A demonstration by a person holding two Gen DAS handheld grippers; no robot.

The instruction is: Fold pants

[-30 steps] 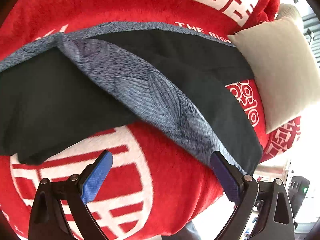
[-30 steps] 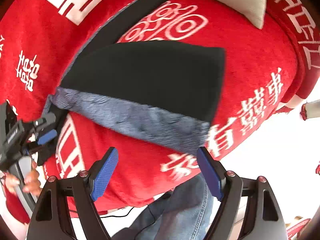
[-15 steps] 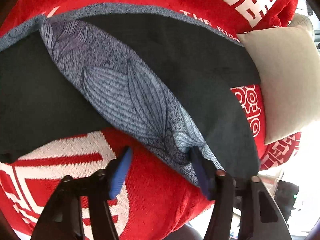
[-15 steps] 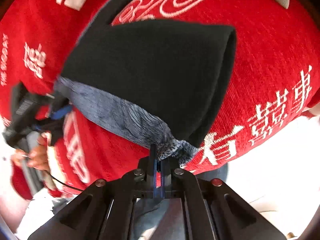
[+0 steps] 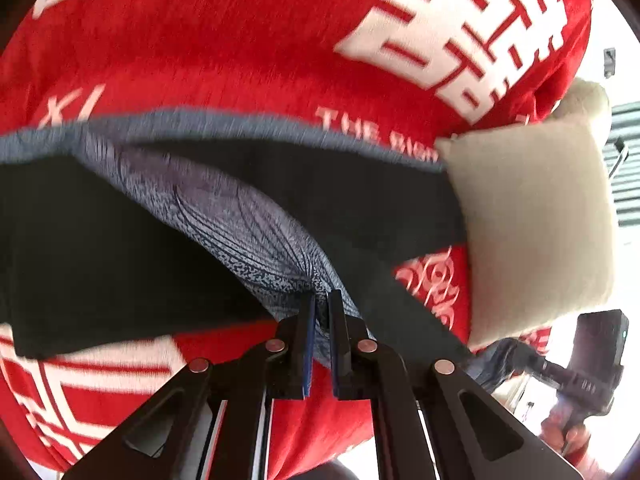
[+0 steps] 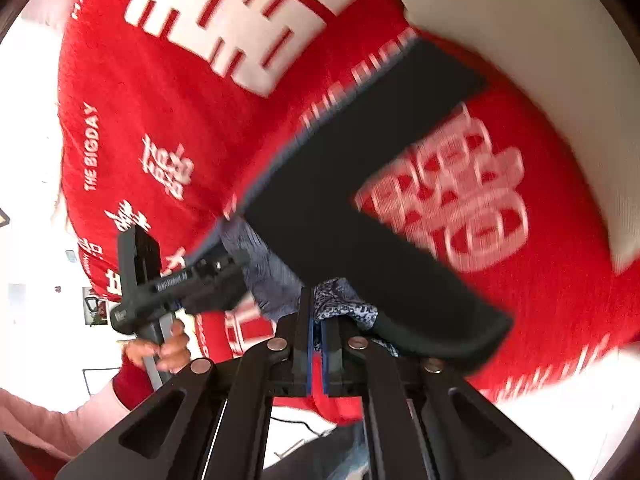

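1. The red blanket [image 5: 240, 40] with white lettering fills both views, spread wide under everything, and it's blurred with motion right now.
2. The cream pillow [image 5: 532, 224] sits at the right of the left wrist view, its near edge lying over the far end of the pants.
3. The pants [image 5: 100, 248] lie across the blanket, dark fabric with a blue-grey leaf-print band showing where one layer is turned back. In the right wrist view they run diagonally from the pillow down to the near edge.
4. Left gripper [image 5: 320, 320]: both blue pads are pressed nearly together, pinching the printed band at the near edge of the pants. A second ago these fingers stood wide apart above the blanket, and half a second ago they were only narrowing around the cloth. Now they've clamped it.
5. Right gripper [image 6: 318, 320]: jaws squeezed tight on a bunched printed corner of the pants, dark fabric curling off to its right. A second ago it was wide open. It was already closed on that corner half a second back, and the dark panel has since swung into a longer diagonal strip.
6. In the right wrist view, the person's left hand [image 6: 168, 348] grips the other tool's handle at lower left, beside the printed band.
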